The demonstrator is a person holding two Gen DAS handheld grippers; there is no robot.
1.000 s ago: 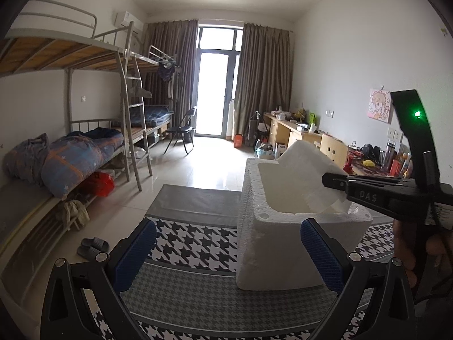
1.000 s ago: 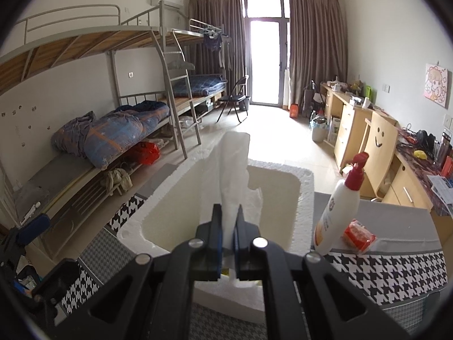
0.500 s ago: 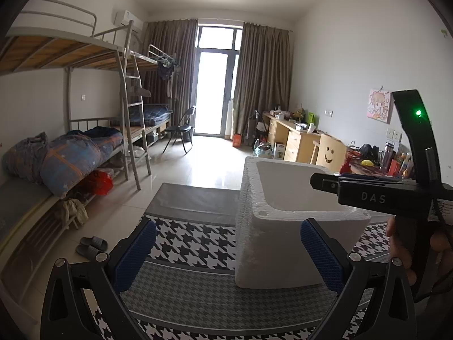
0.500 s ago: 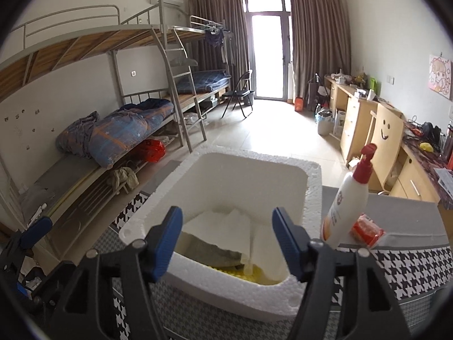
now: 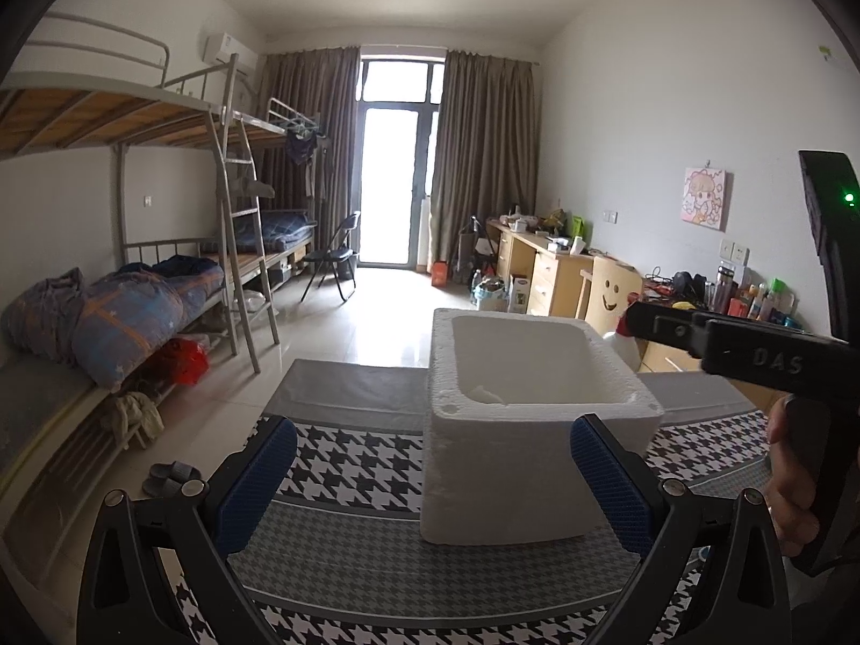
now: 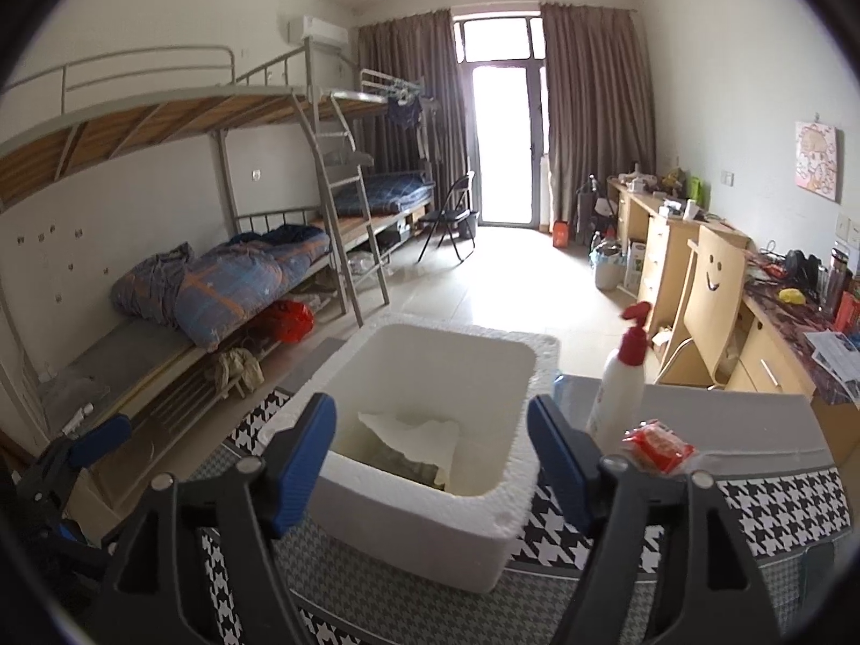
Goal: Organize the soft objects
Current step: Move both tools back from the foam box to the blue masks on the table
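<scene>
On a houndstooth-covered table [image 6: 779,510], the left gripper [image 5: 430,484] hangs spread wide and empty. Next, the right gripper [image 6: 430,457], also spread and empty, hovers over a white foam box [image 6: 430,516] holding a white tissue [image 6: 414,432]. A pump bottle [image 6: 618,387] stands just right.

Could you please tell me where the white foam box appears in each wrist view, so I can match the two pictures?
Left wrist: the white foam box sits right of centre, in the lower half, on the houndstooth cloth.
Right wrist: the box is low at centre, between the open fingers.
Shared landmark: the smiley-face chair.
</scene>
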